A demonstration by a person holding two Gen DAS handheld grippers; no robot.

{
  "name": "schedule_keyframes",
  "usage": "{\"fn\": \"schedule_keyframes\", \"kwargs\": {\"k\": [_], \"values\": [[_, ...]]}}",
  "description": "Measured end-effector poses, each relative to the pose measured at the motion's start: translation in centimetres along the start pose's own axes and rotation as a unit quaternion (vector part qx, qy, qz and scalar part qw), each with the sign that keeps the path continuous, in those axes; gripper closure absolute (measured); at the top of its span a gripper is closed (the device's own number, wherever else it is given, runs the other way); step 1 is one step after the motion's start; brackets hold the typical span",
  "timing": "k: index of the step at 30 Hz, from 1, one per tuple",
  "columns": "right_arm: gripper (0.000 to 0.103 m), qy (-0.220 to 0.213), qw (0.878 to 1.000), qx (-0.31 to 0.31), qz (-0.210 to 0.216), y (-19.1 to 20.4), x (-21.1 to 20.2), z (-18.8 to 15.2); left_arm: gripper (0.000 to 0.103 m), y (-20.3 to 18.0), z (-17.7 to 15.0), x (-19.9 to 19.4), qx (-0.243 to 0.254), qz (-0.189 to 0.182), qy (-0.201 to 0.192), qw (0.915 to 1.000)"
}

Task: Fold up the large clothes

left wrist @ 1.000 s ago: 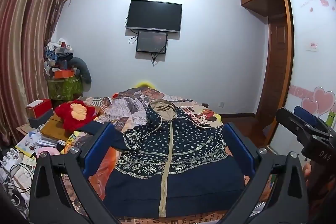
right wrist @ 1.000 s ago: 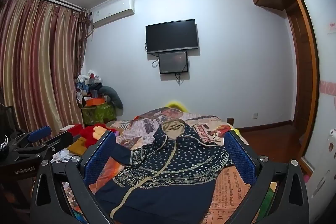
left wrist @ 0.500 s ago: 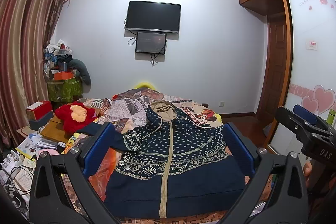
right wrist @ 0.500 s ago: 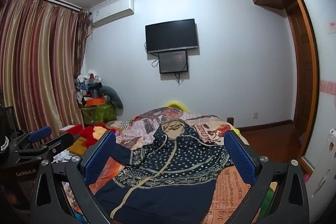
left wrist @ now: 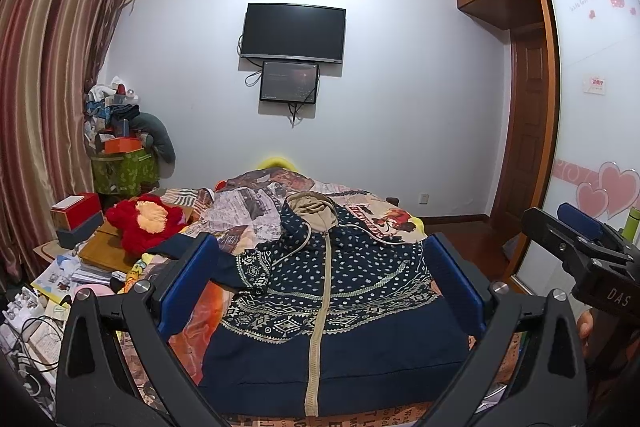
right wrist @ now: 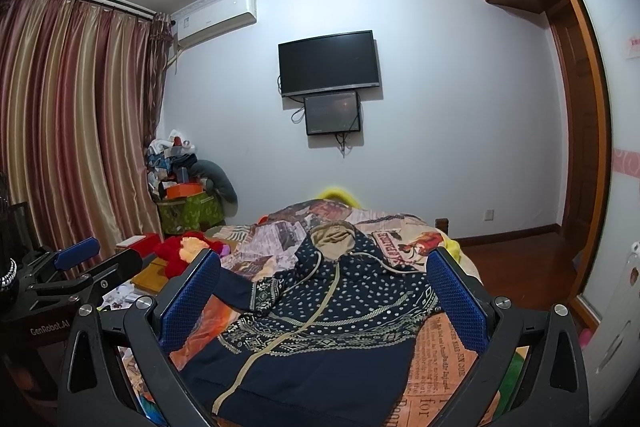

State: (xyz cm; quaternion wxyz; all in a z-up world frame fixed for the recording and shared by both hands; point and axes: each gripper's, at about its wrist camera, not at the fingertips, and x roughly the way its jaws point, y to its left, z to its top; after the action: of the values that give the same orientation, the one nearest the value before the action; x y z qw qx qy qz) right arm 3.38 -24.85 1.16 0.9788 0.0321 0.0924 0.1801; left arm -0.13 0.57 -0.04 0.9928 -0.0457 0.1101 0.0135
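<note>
A navy zip hoodie (left wrist: 328,307) with white dots, patterned bands and a beige hood lies flat, front up, on the bed, hem toward me. Its left sleeve is folded in across the body. It also shows in the right wrist view (right wrist: 320,319). My left gripper (left wrist: 320,291) is open and empty, held above the hem end of the hoodie. My right gripper (right wrist: 320,299) is open and empty, a little to the right of it. Each gripper shows in the other's view: the right one (left wrist: 584,243) and the left one (right wrist: 80,267).
The bed (left wrist: 256,211) has a newspaper-print cover. A red plush toy (left wrist: 144,223), boxes, books and cables crowd the left side. A cluttered green bin (left wrist: 124,171) stands by the curtains. A wardrobe (left wrist: 592,147) and wooden door (left wrist: 528,131) are on the right.
Both grippers stay open; the left view has shifted only slightly. The hoodie has not moved.
</note>
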Motion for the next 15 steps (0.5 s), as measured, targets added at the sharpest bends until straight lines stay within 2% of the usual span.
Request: {"fn": "schedule_keyframes", "kwargs": {"k": [15], "values": [[0.0,0.001,1.0,0.003,0.001,-0.12,0.03,-0.02,0.0,-0.07,-0.08,-0.07,0.002,-0.001,0.0,1.0]]}}
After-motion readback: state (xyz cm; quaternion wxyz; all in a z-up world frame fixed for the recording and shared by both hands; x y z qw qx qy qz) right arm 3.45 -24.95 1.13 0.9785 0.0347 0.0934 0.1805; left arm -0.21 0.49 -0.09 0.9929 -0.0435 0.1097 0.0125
